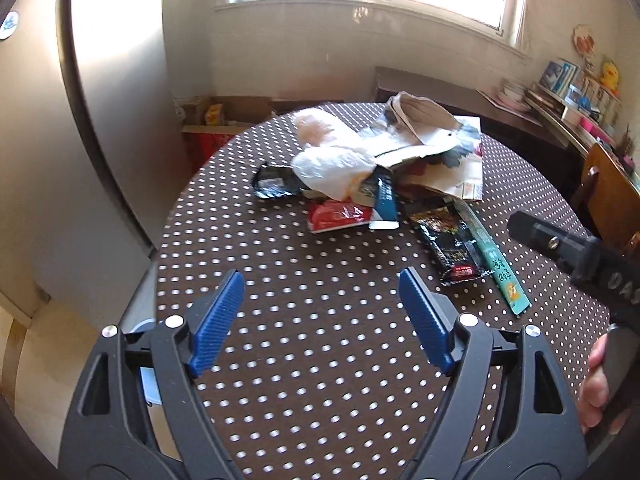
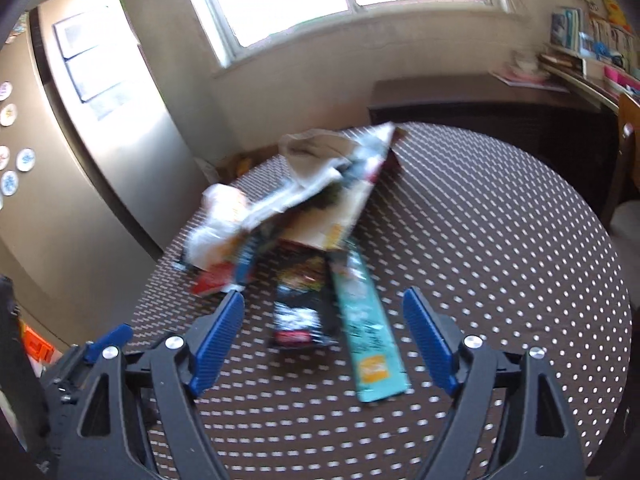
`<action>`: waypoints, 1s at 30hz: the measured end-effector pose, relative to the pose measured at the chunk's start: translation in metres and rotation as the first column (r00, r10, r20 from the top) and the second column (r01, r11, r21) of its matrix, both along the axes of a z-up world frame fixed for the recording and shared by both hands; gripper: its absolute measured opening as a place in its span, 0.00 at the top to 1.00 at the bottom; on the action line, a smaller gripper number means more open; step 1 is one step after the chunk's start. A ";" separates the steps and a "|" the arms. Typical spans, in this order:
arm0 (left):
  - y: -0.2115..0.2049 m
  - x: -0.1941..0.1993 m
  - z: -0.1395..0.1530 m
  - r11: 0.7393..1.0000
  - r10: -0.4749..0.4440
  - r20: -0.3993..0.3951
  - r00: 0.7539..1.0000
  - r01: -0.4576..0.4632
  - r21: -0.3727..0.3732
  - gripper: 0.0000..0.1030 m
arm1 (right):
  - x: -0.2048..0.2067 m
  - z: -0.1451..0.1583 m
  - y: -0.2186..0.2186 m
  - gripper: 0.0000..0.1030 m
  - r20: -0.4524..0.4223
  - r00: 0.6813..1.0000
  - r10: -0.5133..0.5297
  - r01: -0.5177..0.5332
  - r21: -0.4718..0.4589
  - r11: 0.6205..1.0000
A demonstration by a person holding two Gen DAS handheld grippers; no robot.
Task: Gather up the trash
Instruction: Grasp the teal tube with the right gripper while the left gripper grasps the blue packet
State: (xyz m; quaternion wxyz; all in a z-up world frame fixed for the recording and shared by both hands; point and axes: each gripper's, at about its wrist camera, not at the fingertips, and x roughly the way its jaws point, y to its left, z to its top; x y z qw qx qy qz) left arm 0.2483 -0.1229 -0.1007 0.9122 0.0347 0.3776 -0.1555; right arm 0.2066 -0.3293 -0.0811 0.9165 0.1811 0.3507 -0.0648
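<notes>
A pile of trash lies on the round dotted table (image 1: 320, 360). It holds a paper bag (image 1: 424, 132) lying on its side, a white plastic bag (image 1: 332, 164), a red wrapper (image 1: 338, 216), a blue-and-white wrapper (image 1: 384, 200), a black snack packet (image 1: 452, 240) and a long teal wrapper (image 1: 500, 268). My left gripper (image 1: 322, 304) is open and empty, above the table short of the pile. My right gripper (image 2: 324, 324) is open and empty; the black packet (image 2: 298, 312) and the teal wrapper (image 2: 368, 336) lie between its fingers in view.
A refrigerator (image 2: 92, 140) stands to the left of the table. A dark cabinet (image 2: 480, 108) runs under the window, with a cluttered shelf (image 1: 576, 96) and a wooden chair (image 1: 608, 192) to the right. Cardboard boxes (image 1: 224, 120) sit on the floor beyond the table.
</notes>
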 end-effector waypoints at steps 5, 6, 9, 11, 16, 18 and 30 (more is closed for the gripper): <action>-0.010 0.008 -0.007 1.000 -0.021 -0.030 0.999 0.021 0.000 0.21 | 0.018 -0.029 -0.011 0.22 -0.105 0.994 -0.026 0.025 -0.016 1.000; -0.012 0.009 -0.008 1.000 -0.024 -0.037 0.999 0.024 0.004 0.21 | 0.022 -0.034 -0.012 0.22 -0.119 0.993 -0.025 0.023 -0.020 1.000; -0.016 0.014 -0.012 1.000 -0.028 -0.052 0.998 0.028 0.008 0.21 | 0.026 -0.037 -0.008 0.24 -0.122 0.992 -0.028 0.020 -0.068 0.997; -0.017 0.017 -0.013 1.000 -0.027 -0.059 0.998 0.028 0.012 0.21 | 0.028 -0.038 -0.008 0.37 -0.114 0.993 -0.036 0.029 -0.059 0.998; -0.024 0.025 -0.012 0.999 -0.043 -0.067 0.997 0.044 0.010 0.20 | 0.043 -0.039 -0.005 0.69 -0.149 0.988 -0.037 0.017 -0.137 0.990; -0.031 0.030 -0.010 0.998 -0.061 -0.066 0.996 0.063 0.018 0.19 | 0.049 -0.039 -0.002 0.70 -0.159 0.987 -0.019 -0.007 -0.164 0.986; -0.072 0.069 -0.020 0.995 -0.091 -0.060 0.994 0.094 0.041 0.27 | 0.040 -0.040 -0.038 0.73 -0.089 0.995 -0.035 0.041 0.066 0.997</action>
